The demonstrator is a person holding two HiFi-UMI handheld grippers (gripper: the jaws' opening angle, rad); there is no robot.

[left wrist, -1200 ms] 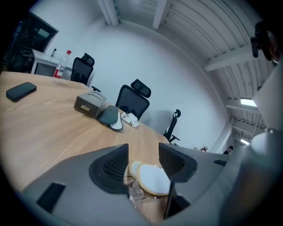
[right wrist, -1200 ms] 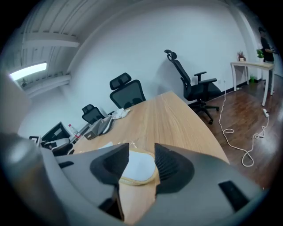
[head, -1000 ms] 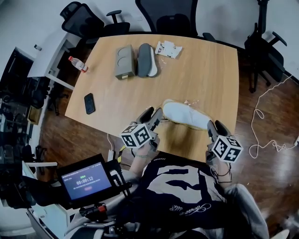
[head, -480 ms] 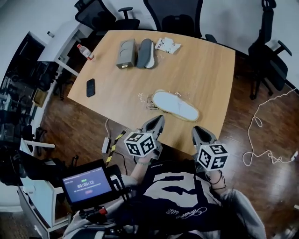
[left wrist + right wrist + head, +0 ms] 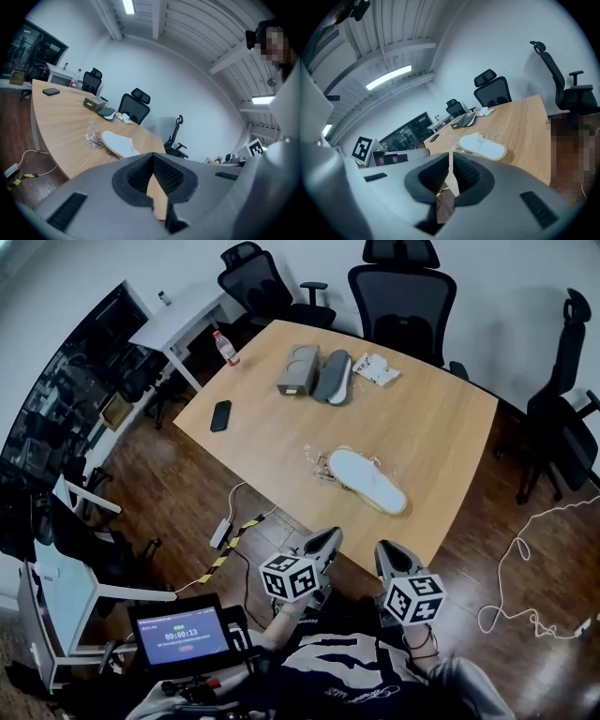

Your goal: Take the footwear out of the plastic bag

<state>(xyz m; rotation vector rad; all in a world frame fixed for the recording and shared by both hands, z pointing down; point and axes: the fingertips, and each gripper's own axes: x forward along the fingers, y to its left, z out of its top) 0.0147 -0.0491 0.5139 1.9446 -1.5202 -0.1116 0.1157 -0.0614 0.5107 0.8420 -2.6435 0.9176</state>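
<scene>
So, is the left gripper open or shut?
Shut. The left gripper shows its two pads touching at the tips, with nothing between them.

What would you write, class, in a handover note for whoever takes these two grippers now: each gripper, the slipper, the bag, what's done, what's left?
Left gripper: fingers shut, empty, held short of the table.
Right gripper: fingers have just been closing, now shut, nothing between them.
White slipper lies on the table; crumpled plastic bag touches one end.
Done: slipper looks out of the bag.
Left: confirm that end is free.

Left gripper (image 5: 328, 538) shut; right gripper (image 5: 386, 552), jaws just closing, seemingly empty.
</scene>
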